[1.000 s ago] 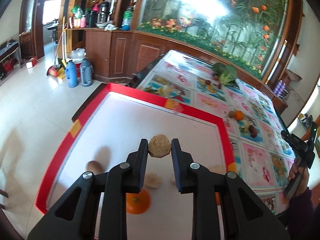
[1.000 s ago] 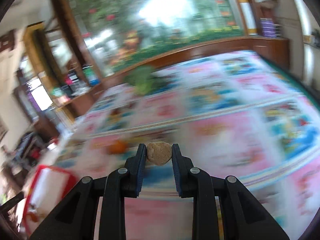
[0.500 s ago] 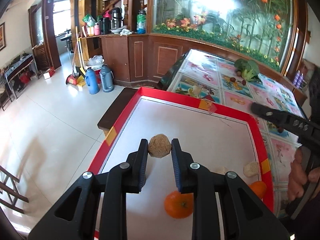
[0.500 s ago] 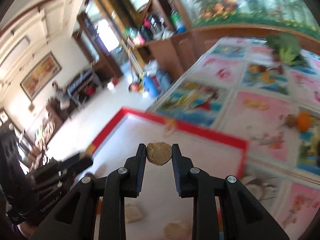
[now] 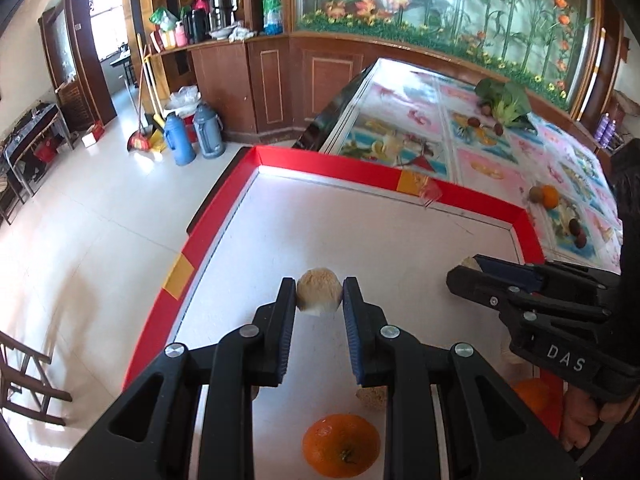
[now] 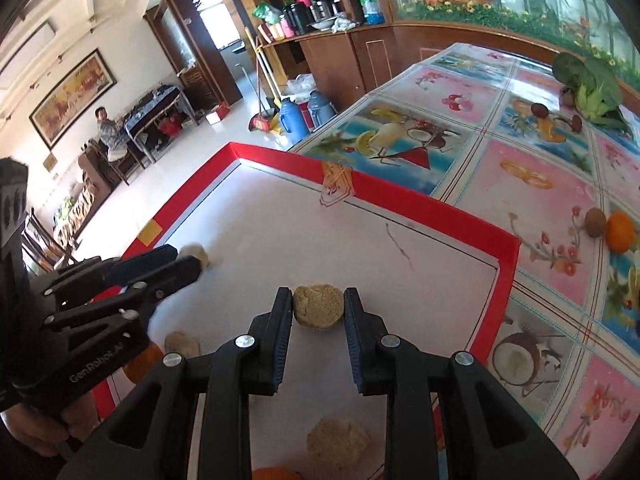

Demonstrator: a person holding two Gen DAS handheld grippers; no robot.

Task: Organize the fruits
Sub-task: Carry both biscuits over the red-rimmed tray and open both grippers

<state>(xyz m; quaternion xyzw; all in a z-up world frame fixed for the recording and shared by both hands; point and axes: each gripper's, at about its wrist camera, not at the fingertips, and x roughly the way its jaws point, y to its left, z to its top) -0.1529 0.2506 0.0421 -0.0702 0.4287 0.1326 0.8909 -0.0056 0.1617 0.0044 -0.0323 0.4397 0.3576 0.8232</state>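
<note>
A white tray with a red rim [image 5: 352, 168] [image 6: 416, 204] lies at the near end of the table. My left gripper [image 5: 319, 297] is shut on a rough tan fruit [image 5: 320, 290] over the tray's left part. My right gripper [image 6: 318, 306] is shut on a second tan fruit [image 6: 319, 306] over the tray's right part. Each gripper shows in the other's view: the right one [image 5: 464, 276], the left one [image 6: 182, 260]. An orange [image 5: 340, 445] and loose tan fruits [image 6: 338, 444] [image 6: 182, 344] lie on the tray below the grippers.
On the patterned tablecloth [image 6: 540, 184] beyond the tray lie an orange [image 6: 620, 231] with a kiwi [image 6: 595, 222], dark fruits [image 5: 576, 228], and leafy greens [image 6: 592, 88]. Thermos jugs [image 5: 192, 136] stand on the floor at the left. A person [image 6: 108, 128] sits far left.
The right gripper has swung with its tan fruit from over the tablecloth to over the tray, beside the left one. The left gripper has kept its fruit and turned slightly.
</note>
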